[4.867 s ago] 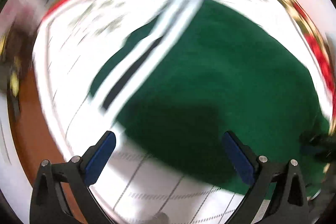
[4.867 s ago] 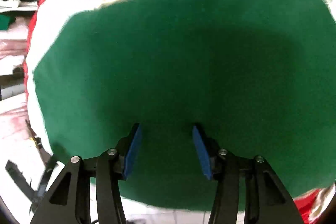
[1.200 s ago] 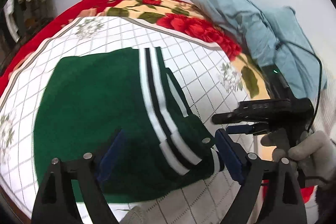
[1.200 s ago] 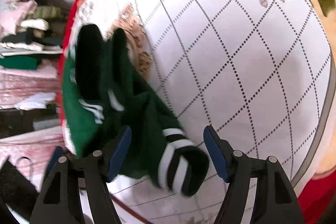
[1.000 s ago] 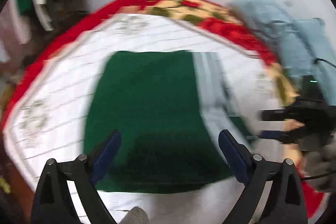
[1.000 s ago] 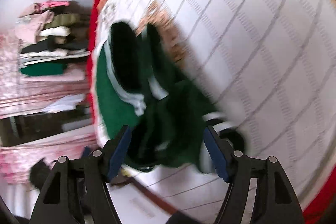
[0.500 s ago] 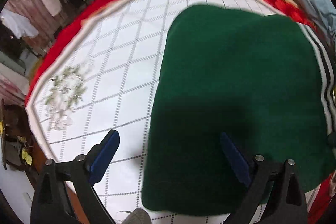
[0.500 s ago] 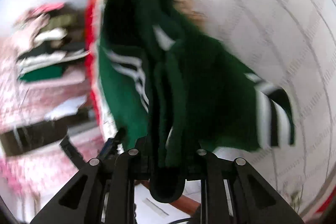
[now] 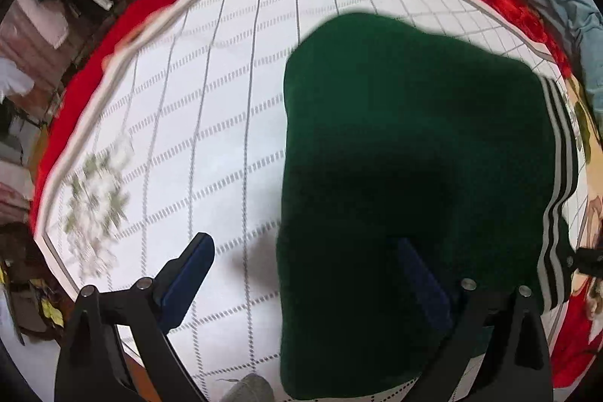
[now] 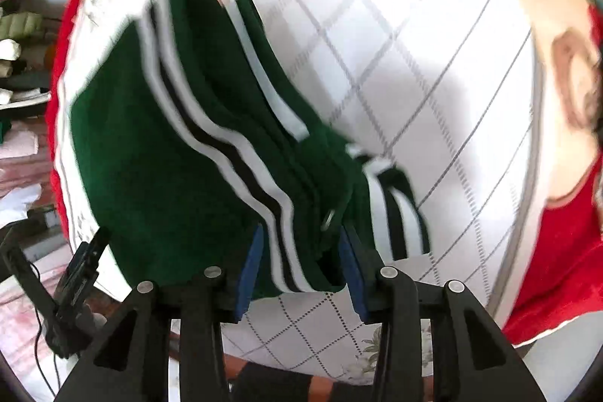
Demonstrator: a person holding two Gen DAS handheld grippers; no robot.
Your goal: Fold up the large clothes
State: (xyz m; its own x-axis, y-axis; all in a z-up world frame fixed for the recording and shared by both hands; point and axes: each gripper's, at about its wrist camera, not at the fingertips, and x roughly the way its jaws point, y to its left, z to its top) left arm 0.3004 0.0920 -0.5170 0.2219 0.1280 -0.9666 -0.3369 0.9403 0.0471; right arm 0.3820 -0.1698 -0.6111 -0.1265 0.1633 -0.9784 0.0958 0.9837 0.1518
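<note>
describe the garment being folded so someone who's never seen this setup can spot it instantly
Find the bed covered by a white quilt with a grey diamond grid and a red floral border. On it lies the green sweater, partly folded into a thick block. It is the only dark solid-green thing there, with white-and-black stripes along one edge, which sit between the right gripper's blue pads.

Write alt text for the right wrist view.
The right gripper straddles the striped edge of a folded green garment lying on a white quilted bedspread; its jaws have just been opening. Red bedding borders the right, and the left gripper shows at lower left.
</note>
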